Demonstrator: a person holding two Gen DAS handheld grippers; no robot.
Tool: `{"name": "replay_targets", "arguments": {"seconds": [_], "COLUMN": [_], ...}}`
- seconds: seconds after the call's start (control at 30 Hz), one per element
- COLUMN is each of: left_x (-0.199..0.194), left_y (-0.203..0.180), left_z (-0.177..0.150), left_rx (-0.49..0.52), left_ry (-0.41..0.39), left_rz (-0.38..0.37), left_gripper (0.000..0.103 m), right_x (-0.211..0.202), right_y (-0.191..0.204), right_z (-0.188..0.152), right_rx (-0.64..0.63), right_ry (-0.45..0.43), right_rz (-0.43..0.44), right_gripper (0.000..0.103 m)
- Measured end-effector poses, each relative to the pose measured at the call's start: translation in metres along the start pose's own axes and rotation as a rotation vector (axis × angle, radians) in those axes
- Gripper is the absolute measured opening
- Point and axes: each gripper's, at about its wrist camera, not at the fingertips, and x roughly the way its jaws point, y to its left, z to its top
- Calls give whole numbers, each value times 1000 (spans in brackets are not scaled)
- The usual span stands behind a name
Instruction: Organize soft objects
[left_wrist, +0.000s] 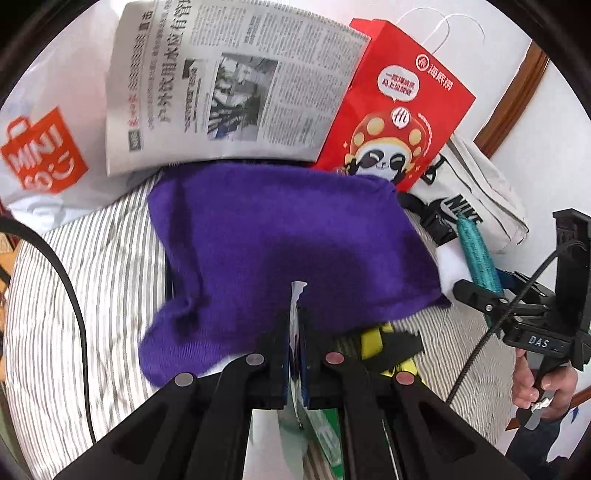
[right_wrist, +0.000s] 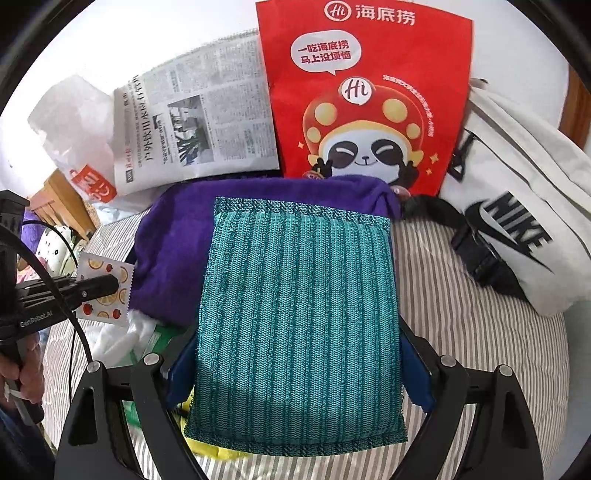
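Observation:
A purple knitted cloth (left_wrist: 280, 243) lies on the striped bedsheet (left_wrist: 99, 280). In the left wrist view my left gripper (left_wrist: 295, 317) is shut on a thin sachet (left_wrist: 297, 295), seen edge-on above the cloth. The right wrist view shows that sachet (right_wrist: 96, 268) as white with orange-slice prints, pinched by the left gripper (right_wrist: 112, 283). My right gripper (right_wrist: 297, 347) grips a teal ribbed sponge pad (right_wrist: 299, 306) by its two sides, above the purple cloth (right_wrist: 170, 236). The same pad (left_wrist: 476, 254) appears at the right of the left wrist view.
A newspaper (left_wrist: 229, 81), a red panda-print paper bag (right_wrist: 365, 96), a white Nike bag (right_wrist: 517, 229) and a white Miniso plastic bag (left_wrist: 44, 155) line the far side. Yellow-black straps (left_wrist: 373, 343) and a white-green packet (right_wrist: 144, 339) lie beside the cloth. A hand (left_wrist: 535, 387) holds the right gripper.

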Motion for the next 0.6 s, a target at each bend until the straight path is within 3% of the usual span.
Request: {"name": "replay_targets", "arguments": {"seconds": [0.33,0.5,0.6], "left_x": [19,20,19], "left_y": [8,2,0], "left_z": [40,33,25], "left_rx": [8,21,18], "left_ry": [-4,1,4], "left_rz": [-10,-24,-32], "left_gripper": [5,5,5], "right_x": [24,-7,-20], "right_y": [-7,-7,-11], "right_z": [33,12,-16], "right_rx": [6,-32,-53], "right_ry": [-4,-24,8], "right_rz": [-8,-19,-36], "right_gripper": [89,89,89]}}
